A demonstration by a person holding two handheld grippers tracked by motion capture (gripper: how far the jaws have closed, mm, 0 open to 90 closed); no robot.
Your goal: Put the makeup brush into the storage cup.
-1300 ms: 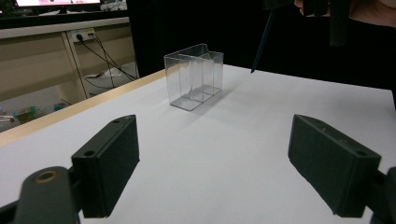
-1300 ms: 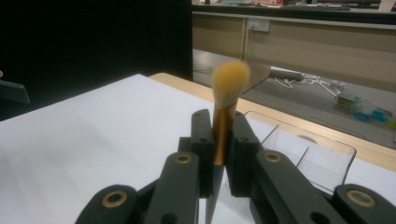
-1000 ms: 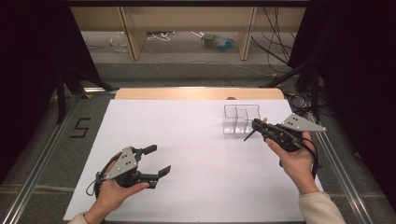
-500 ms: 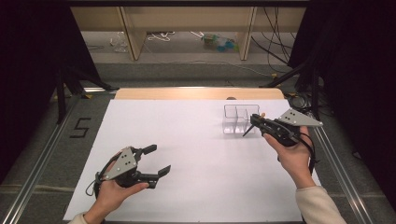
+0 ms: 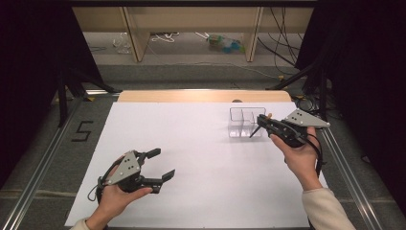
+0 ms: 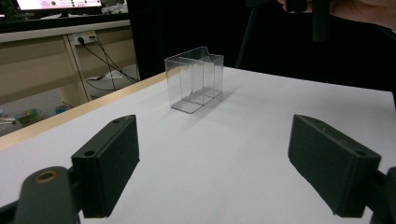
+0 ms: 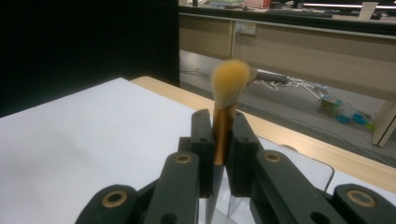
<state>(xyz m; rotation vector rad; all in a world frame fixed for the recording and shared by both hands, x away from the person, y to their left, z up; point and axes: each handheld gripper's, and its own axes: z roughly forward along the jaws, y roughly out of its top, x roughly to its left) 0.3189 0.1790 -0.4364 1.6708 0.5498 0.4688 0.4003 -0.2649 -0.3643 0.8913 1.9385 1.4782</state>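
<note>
I have the makeup brush [image 7: 226,100] pinched between the jaws of my right gripper [image 5: 264,125], bristles up, right at the clear divided organizer [image 5: 245,121] on the far right of the white table [image 5: 191,143]. The pickup looks done; lowering the brush into a compartment remains (which one, I can't tell). My left gripper [image 5: 158,164] rests spread wide, holding nothing.

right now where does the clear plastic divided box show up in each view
High view: the clear plastic divided box stands right of centre on the white sheet, just ahead of the right gripper.
Left gripper view: upper centre, upright, beyond the open jaws.
Right gripper view: its clear rim lies low, below the jaws shut on the tan-bristled makeup brush.
Shared landmark: the wooden table edge.
</note>
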